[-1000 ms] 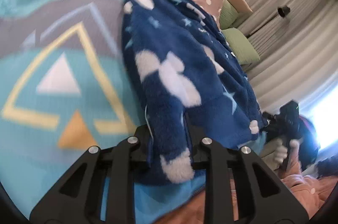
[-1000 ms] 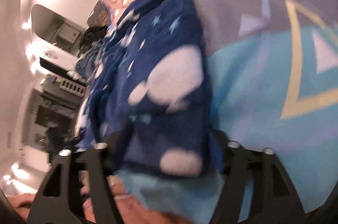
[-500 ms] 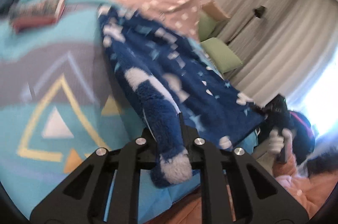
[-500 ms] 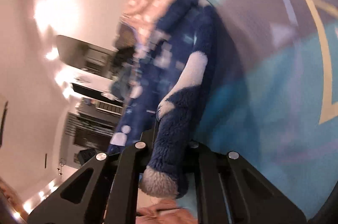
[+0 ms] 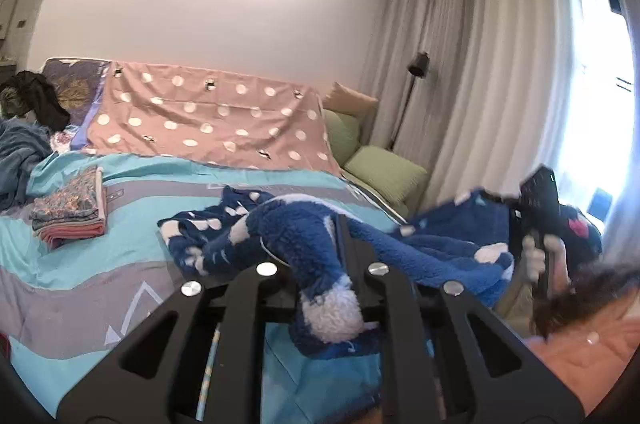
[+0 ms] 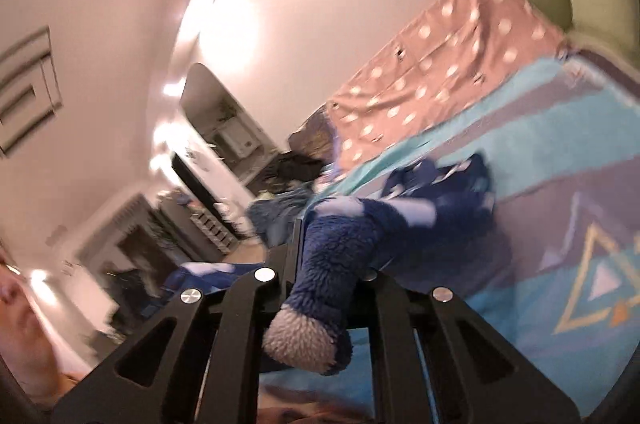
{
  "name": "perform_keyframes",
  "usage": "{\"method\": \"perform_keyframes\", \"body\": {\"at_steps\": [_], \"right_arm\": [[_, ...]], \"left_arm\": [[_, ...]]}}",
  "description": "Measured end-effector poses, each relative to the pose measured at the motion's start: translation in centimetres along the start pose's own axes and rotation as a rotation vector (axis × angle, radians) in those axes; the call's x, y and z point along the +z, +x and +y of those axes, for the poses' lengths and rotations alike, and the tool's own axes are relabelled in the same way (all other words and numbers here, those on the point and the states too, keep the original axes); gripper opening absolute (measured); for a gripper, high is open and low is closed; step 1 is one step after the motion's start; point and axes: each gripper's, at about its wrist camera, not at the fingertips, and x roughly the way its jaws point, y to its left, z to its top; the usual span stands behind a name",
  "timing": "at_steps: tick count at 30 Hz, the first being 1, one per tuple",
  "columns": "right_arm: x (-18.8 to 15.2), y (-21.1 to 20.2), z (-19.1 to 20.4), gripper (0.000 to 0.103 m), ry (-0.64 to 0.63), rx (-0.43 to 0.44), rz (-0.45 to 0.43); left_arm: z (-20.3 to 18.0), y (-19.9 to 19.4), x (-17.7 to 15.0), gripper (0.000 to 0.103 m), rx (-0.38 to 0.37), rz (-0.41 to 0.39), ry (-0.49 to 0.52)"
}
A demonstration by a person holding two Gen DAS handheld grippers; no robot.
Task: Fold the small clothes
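Note:
A fluffy dark blue garment with white spots and stars (image 5: 304,236) is stretched between my two grippers, lifted off the bed, its far end trailing on the cover. My left gripper (image 5: 320,264) is shut on one edge of it. My right gripper (image 6: 324,264) is shut on another edge of the same blue garment (image 6: 360,224). In the left wrist view the right gripper (image 5: 540,208) shows at the far right, held in a hand.
The bed has a turquoise and grey patterned cover (image 5: 80,264). A stack of folded clothes (image 5: 70,212) lies at its left. A pink dotted sheet (image 5: 208,120) covers the head end. Green cushions (image 5: 380,172) and curtains stand at the right.
Both grippers rose and tilted up from the bed, lifting the blue garment's near edge. The views went from looking down on the cover to looking across the room.

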Motion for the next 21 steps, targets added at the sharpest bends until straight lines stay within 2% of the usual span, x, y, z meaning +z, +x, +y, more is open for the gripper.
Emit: {"method": "perform_keyframes", "body": {"at_steps": [3, 10, 21], "right_arm": [[-0.3, 2.2, -2.5, 0.01, 0.076, -0.008, 0.012], [0.3, 6.6, -4.6, 0.01, 0.063, -0.091, 0.011], [2.8, 11.8, -6.9, 0.012, 0.044, -0.112, 0.034]], "left_arm": [[1.9, 2.4, -0.3, 0.013, 0.04, 0.016, -0.059], [5.1, 7.4, -1.0, 0.014, 0.131, 0.099, -0.108], [7.8, 11.6, 0.8, 0.014, 0.16, 0.13, -0.121]]}}
